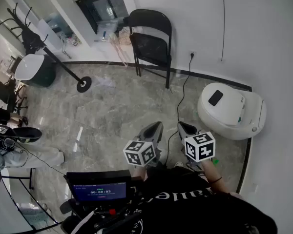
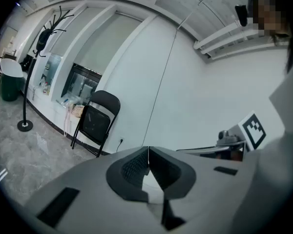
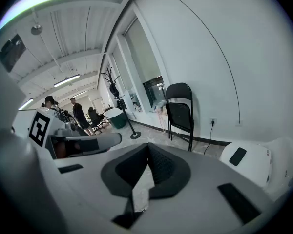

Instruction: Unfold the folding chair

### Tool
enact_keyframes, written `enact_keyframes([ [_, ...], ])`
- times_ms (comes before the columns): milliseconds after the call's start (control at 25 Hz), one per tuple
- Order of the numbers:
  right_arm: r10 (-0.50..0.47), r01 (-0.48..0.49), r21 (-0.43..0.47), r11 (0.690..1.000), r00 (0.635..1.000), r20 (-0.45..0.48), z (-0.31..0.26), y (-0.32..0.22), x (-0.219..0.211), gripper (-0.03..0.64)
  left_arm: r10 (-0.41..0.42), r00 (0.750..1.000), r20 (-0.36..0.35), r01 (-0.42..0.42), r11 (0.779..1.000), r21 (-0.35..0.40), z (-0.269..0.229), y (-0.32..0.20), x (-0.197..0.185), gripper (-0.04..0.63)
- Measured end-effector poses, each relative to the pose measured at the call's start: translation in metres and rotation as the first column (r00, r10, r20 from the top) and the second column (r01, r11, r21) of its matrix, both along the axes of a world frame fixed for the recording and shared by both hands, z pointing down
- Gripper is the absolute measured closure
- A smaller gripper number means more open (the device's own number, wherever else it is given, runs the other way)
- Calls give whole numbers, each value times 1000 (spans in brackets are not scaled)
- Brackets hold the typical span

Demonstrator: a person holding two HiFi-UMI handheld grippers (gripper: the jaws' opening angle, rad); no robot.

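Folding chair (image 1: 151,40) agst wall (image 1: 234,28); cable (image 1: 184,87), white appliance (image 1: 232,112) nr; coat stand (image 1: 63,68) left.

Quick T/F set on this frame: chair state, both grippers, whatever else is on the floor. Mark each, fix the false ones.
1. The folding chair stands folded by the wall. True.
2. The left gripper grips the chair's backrest. False: its jaws are shut on nothing, well short of the chair.
3. The right gripper has its jaws wide apart. False: they are closed together and empty.
4. A white domed device sits on the floor, right of the chair in the head view. True.
5. A black cable runs down from the wall socket across the floor. True.
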State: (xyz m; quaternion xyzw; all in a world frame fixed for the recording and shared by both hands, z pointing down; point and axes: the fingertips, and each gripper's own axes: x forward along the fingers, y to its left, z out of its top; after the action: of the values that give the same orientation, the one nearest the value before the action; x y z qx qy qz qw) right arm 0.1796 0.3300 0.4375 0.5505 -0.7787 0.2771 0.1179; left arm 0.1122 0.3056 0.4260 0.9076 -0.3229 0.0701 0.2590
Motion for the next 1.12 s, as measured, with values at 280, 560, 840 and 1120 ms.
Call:
enact_keyframes([
  [280, 0, 0, -13, 1000, 1000, 15, 10, -9, 24, 601, 18, 1000, 24, -18, 1000, -14, 9, -3, 25, 589],
  [560, 11, -10, -30, 999, 1000, 28, 22, -52, 28, 601, 29, 999, 27, -28, 999, -17, 17, -49, 28, 589],
  [840, 22, -22, -38, 999, 1000, -1, 23, -144, 16, 601, 62, 998, 29, -61, 998, -19, 20, -146, 20, 589],
  [1120, 52, -53, -25, 998, 999, -12, 0, -257, -5, 601, 100, 995, 11, -100, 995, -1, -5, -264, 6, 589],
])
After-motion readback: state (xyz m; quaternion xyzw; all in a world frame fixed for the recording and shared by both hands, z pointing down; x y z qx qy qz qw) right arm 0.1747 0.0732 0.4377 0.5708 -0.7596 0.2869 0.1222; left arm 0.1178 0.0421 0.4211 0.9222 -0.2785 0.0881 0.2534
